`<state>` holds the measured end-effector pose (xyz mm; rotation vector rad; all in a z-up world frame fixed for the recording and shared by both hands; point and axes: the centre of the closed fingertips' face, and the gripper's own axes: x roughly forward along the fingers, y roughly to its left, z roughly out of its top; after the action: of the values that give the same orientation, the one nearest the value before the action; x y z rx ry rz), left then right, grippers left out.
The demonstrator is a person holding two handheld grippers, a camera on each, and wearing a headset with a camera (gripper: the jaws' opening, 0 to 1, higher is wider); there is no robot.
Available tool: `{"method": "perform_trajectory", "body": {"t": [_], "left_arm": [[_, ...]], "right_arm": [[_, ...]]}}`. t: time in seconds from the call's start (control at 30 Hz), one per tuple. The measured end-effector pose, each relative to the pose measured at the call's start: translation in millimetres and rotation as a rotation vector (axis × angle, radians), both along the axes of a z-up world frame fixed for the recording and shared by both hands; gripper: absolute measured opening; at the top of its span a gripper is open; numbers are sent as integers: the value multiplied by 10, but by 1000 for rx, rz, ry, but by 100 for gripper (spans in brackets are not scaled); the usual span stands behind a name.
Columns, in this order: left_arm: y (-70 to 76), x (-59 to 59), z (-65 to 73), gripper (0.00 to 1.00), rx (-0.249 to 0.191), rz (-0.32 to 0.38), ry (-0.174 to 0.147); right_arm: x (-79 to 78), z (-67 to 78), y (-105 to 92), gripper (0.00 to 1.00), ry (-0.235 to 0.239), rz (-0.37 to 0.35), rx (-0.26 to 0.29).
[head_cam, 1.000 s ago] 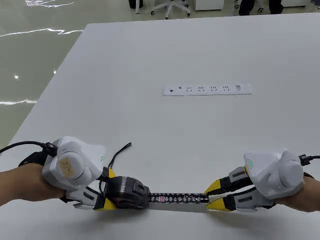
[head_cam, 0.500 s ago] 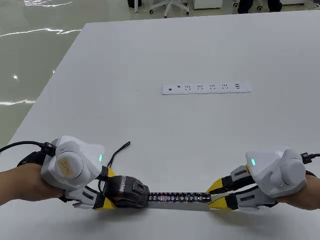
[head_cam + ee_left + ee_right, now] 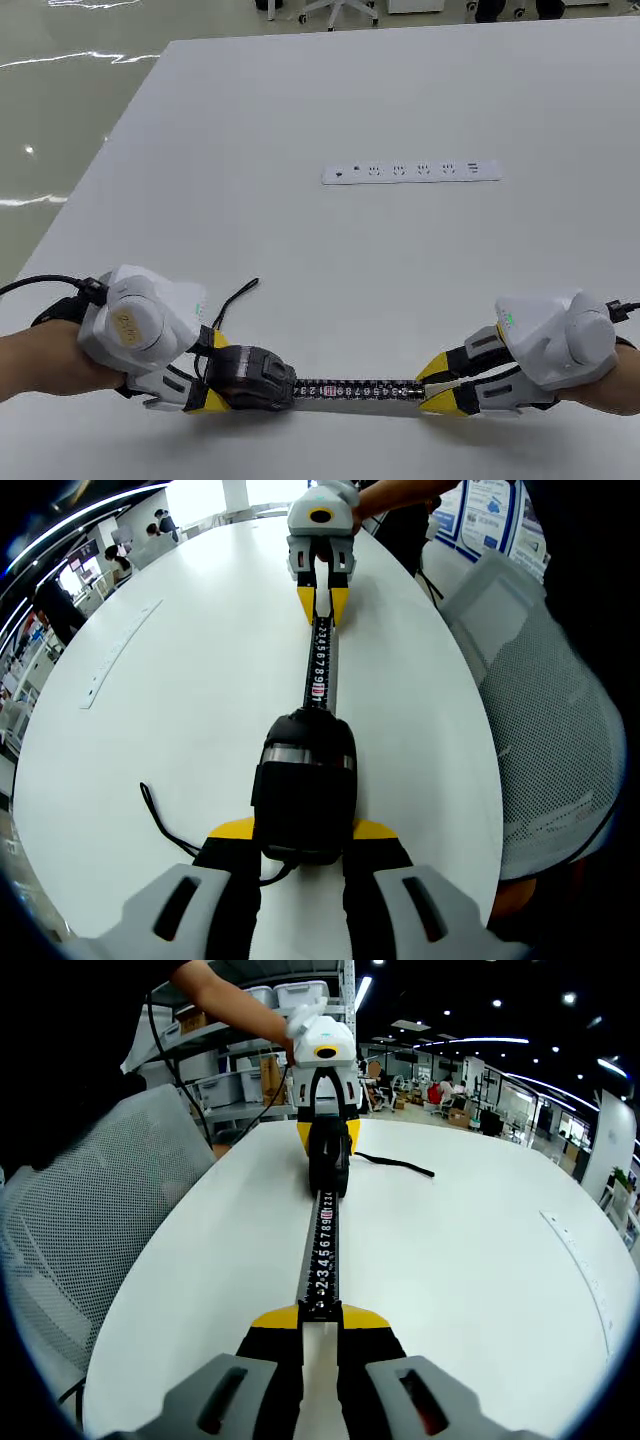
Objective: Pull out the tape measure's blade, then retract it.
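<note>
A: What lies on the white bench [image 3: 300, 120]?
B: A white power strip [image 3: 411, 172], flat, near the middle.
A: And around it?
B: A grey mesh chair [image 3: 540, 710] just beside the edge, glossy floor [image 3: 60, 90] beyond, storage bins [image 3: 300, 993] on shelving.

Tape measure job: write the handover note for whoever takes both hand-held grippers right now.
Left hand-held gripper: shut on the case, at the near edge of the table.
Right hand-held gripper: shut on the free end of the blade.
Done: blade pulled out, stretched straight between the two grippers.
Left: retract the blade into the case, probably by easing the right gripper toward the left one.
</note>
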<state>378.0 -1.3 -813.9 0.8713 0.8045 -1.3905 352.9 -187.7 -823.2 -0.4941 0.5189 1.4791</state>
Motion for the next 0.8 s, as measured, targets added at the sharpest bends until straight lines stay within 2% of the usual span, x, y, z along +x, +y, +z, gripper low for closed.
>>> {"method": "perform_trajectory", "body": {"t": [0.8], "left_arm": [[0, 1, -2, 26, 1, 1, 3]], "right_arm": [[5, -7, -129, 10, 1, 2, -8]]}}
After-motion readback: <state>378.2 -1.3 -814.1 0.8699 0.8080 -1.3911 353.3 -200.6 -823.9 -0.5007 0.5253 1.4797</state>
